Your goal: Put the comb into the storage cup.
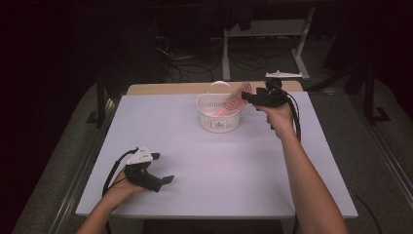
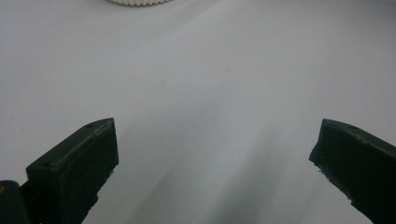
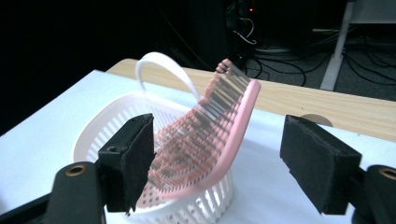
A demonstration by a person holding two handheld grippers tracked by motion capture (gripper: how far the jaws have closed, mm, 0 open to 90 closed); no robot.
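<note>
A pink hairbrush (image 1: 235, 101) leans bristles-up in a white slotted basket (image 1: 219, 122) with a hoop handle, at the far middle of the white table top (image 1: 219, 170). My right gripper (image 1: 247, 97) hovers at the basket's right rim. In the right gripper view the hairbrush (image 3: 233, 126) rests in the basket (image 3: 93, 135), and the jaws of this gripper (image 3: 219, 128) stand apart on either side of the brush; the right pad is clear of it. My left gripper (image 1: 163, 167) rests open near the front left, with only bare table between its jaws (image 2: 215, 135).
A strip of wooden desk top (image 1: 165, 88) shows behind the white board. Beyond it are a dark floor, cables and white desk legs (image 1: 226, 58). The basket's lower edge (image 2: 135, 2) shows at the top of the left gripper view.
</note>
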